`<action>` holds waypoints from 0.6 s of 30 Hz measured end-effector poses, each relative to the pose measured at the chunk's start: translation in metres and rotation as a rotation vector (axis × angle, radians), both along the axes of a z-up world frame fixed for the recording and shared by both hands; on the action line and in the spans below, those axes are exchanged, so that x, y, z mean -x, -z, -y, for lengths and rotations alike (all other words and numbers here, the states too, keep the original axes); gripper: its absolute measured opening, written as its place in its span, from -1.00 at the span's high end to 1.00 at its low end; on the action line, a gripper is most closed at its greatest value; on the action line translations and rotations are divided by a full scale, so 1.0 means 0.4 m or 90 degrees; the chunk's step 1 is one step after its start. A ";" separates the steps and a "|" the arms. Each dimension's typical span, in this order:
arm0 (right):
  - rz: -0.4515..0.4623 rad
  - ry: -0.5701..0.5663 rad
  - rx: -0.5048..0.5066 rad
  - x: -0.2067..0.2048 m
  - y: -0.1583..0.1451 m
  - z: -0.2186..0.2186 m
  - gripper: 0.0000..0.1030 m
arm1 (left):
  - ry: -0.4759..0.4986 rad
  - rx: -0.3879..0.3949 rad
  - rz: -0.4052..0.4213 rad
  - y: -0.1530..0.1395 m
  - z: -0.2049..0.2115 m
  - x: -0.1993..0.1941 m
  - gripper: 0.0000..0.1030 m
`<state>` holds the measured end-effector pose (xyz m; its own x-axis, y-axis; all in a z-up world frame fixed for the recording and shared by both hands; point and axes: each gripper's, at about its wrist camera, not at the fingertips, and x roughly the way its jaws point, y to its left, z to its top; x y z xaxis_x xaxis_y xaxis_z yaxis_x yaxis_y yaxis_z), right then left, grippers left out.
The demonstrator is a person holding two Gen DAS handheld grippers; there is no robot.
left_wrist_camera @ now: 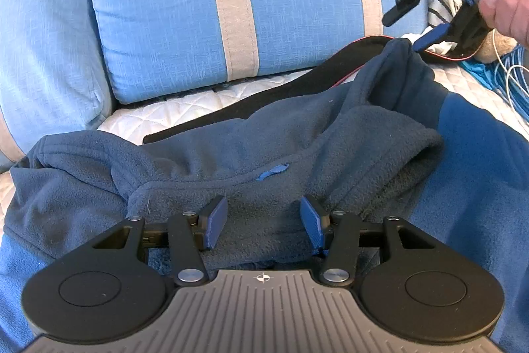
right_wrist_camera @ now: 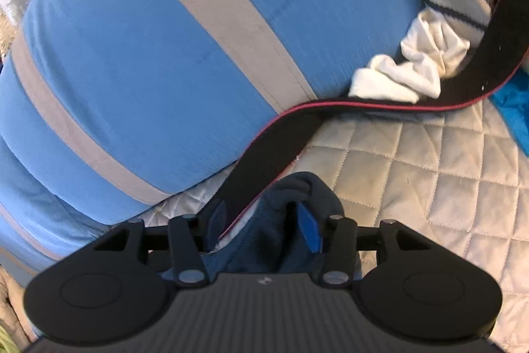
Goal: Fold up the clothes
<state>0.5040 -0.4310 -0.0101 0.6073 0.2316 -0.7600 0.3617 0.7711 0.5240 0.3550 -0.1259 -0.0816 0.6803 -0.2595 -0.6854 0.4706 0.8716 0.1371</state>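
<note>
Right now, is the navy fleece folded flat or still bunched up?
Still bunched. The navy fleece lies rumpled on the quilted cover, with one end peaked up below the right gripper.

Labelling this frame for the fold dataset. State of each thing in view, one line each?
fleece jacket: crumpled on the bed, collar up, one corner peaked.
left gripper: jaws apart over the collar, pads not pressing.
right gripper: open, raised above the peaked corner, holding nothing.
black strap: lying slack across the quilt.
striped pillow: propped upright.
white cloth: bunched.
</note>
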 end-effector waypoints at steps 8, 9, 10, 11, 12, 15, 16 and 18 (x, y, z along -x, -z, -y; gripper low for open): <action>-0.011 -0.014 -0.006 -0.057 0.050 -0.040 -0.24 | 0.004 -0.002 0.006 0.005 0.000 0.001 0.06; -0.001 -0.019 -0.002 -0.064 0.057 -0.045 -0.23 | 0.004 -0.002 0.007 0.006 0.001 0.001 0.06; 0.009 -0.024 0.001 -0.072 0.065 -0.049 -0.18 | 0.004 -0.003 0.008 0.007 0.001 0.002 0.06; 0.020 -0.023 0.000 -0.077 0.073 -0.049 0.04 | 0.004 -0.004 0.009 0.007 0.001 0.003 0.06; 0.033 -0.009 -0.006 -0.077 0.084 -0.042 0.12 | 0.004 -0.005 0.010 0.008 0.002 0.003 0.06; 0.067 0.026 -0.024 -0.063 0.122 -0.009 0.64 | 0.003 -0.004 0.008 0.008 0.002 0.002 0.06; 0.081 0.031 -0.032 -0.054 0.136 0.003 0.69 | 0.002 -0.003 0.006 0.008 0.001 0.001 0.06; 0.120 0.019 -0.035 -0.029 0.160 0.019 0.74 | 0.002 -0.001 0.004 0.007 0.001 0.002 0.06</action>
<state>0.5158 -0.4385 -0.0741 0.7444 0.2496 -0.6193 0.2755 0.7300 0.6254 0.3540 -0.1264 -0.0843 0.6839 -0.2601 -0.6816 0.4722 0.8700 0.1418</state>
